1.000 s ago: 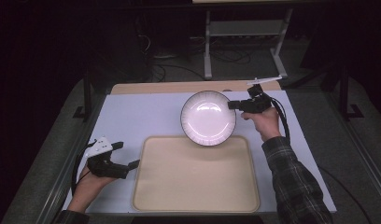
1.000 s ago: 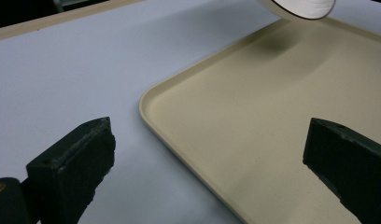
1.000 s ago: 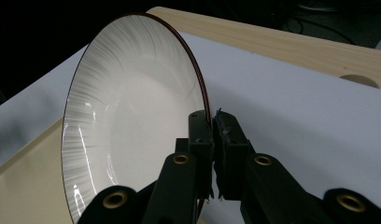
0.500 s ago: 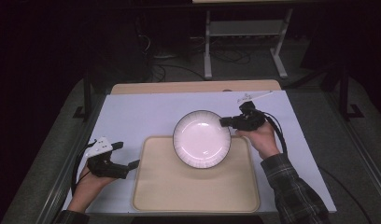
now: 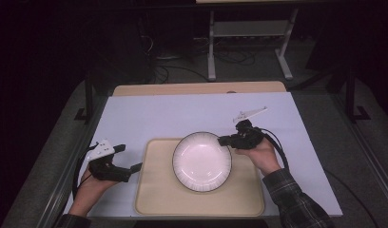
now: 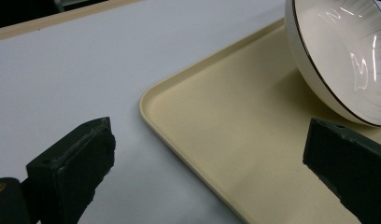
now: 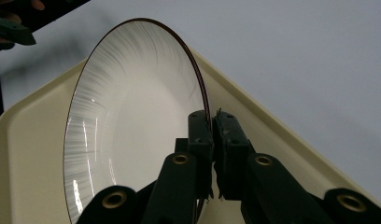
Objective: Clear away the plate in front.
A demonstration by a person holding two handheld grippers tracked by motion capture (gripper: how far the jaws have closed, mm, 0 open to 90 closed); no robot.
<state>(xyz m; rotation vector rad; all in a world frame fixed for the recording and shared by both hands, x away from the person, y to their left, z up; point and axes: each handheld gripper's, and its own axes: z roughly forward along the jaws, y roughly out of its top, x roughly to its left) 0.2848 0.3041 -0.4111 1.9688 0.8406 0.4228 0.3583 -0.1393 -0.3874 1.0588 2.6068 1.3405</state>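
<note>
Gripping the rim of the white plate (image 5: 201, 161), our right hand-held gripper (image 5: 225, 140) has its jaws clamped on the dark-edged lip, as the right gripper view shows, with the plate (image 7: 132, 121) tilted and the pads pinching its near edge. We hold the plate over the beige tray (image 5: 154, 199), which lies on the white-covered desk (image 5: 182, 114); we cannot tell whether its far edge touches the tray. Our left hand-held gripper (image 5: 130, 167) waits with jaws spread wide and nothing between them, just beside the tray's left edge (image 6: 146, 100). To set the plate down well, we should level it, lower it slowly near the tray's middle, and release only once the base rests flat.
</note>
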